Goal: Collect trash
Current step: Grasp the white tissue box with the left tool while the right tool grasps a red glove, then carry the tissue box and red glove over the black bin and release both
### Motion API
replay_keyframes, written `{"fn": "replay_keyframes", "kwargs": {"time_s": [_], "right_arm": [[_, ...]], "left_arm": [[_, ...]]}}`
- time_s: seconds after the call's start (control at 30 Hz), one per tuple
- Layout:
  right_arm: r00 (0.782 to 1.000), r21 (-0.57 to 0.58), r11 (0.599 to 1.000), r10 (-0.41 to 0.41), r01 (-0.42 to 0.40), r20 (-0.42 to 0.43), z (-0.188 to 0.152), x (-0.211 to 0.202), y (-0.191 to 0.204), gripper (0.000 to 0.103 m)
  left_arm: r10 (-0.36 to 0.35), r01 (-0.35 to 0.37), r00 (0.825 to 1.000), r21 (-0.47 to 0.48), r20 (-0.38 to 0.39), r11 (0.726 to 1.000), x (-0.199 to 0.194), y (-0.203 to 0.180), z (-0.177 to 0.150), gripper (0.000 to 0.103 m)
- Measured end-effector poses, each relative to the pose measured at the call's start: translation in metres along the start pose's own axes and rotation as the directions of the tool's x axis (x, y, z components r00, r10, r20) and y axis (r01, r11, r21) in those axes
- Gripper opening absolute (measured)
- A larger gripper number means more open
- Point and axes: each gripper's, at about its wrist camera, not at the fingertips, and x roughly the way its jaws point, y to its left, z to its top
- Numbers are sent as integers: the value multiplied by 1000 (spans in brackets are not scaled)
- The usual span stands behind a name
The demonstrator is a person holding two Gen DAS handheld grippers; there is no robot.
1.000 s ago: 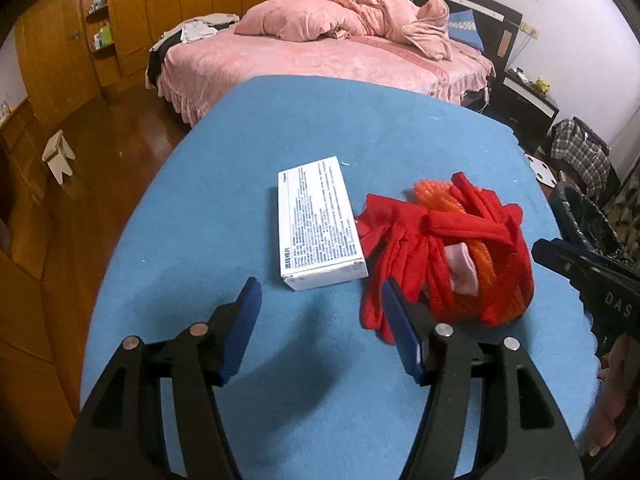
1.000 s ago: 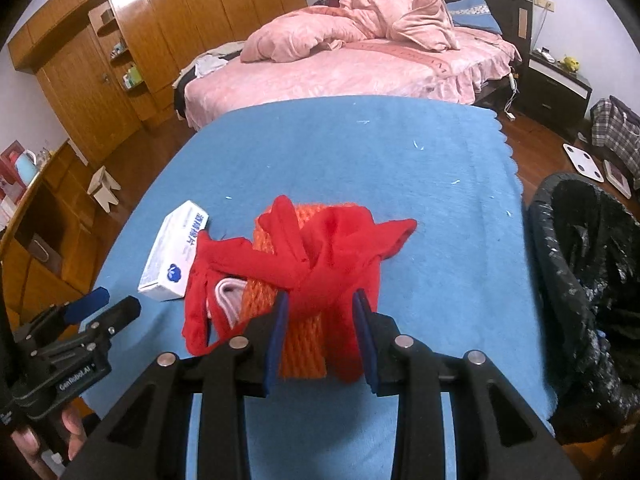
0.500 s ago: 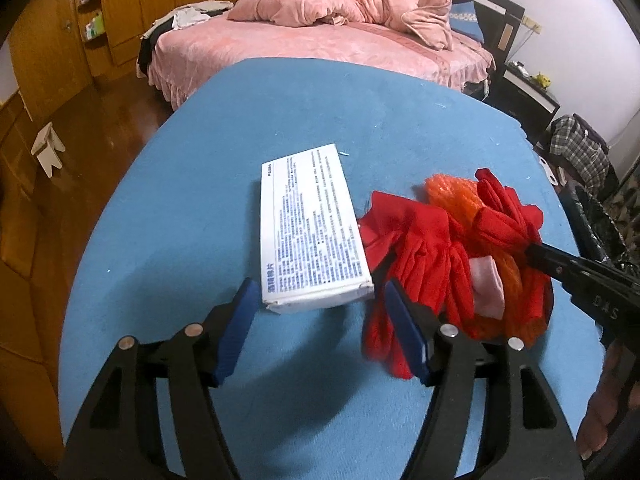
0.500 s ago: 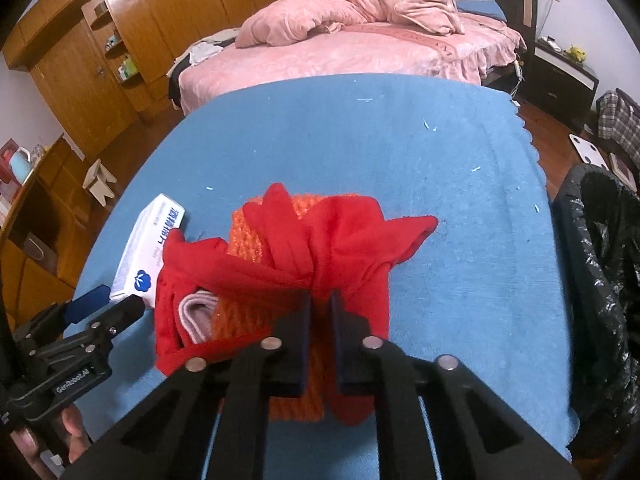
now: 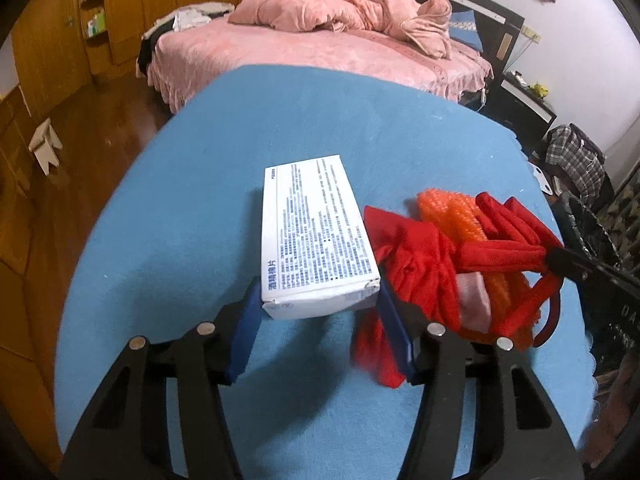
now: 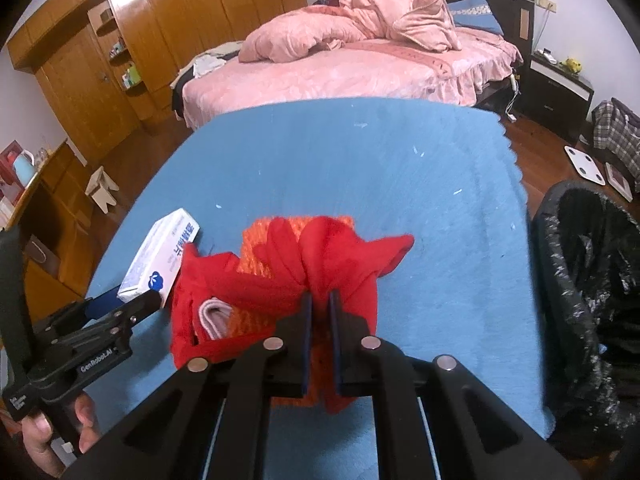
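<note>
Straddling the near end of the white box (image 5: 316, 236) at lower centre of the left wrist view: left gripper (image 5: 318, 304), blue-padded fingers (image 5: 245, 332) closing, one on each side of the box; contact of pads with box sides cannot be told. Box lying flat on the blue tabletop (image 5: 248, 128), printed face up, long axis running away from the camera. Just right of the box, touching its right edge: red mesh bag (image 5: 420, 268) bundled with orange netting (image 5: 444, 212) and a pale pink piece (image 5: 474, 300) showing through. Clamped tight on a gathered fold of the red mesh bag (image 6: 320, 264) at centre of the right wrist view: right gripper (image 6: 319, 304), fingers (image 6: 306, 320) nearly together with red fabric pinched between them. Orange netting (image 6: 256, 240) visible beneath the red fabric, pale piece (image 6: 214, 316) at lower left of the bundle. White box (image 6: 160, 256) at left of the bundle, with the left gripper (image 6: 120, 300) and a bare hand (image 6: 52, 436) at lower left of the frame. Black-lined trash bin (image 6: 588, 280) standing beside the tabletop at right edge of the right wrist view, mouth open. Pink bed (image 6: 360, 64) beyond the far edge of the tabletop, wooden wardrobe (image 6: 120, 32) at upper left.
</note>
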Motion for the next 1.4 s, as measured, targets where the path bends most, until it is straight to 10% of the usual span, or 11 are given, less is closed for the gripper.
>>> {"fn": "replay_keyframes", "kwargs": {"time_s": [1.4], "right_arm": [[985,55,993,-108,101,135,-2,-123,-102,5]], "left_arm": [[-27,17,998,165,56,986,-90,-170,-17,54]]}}
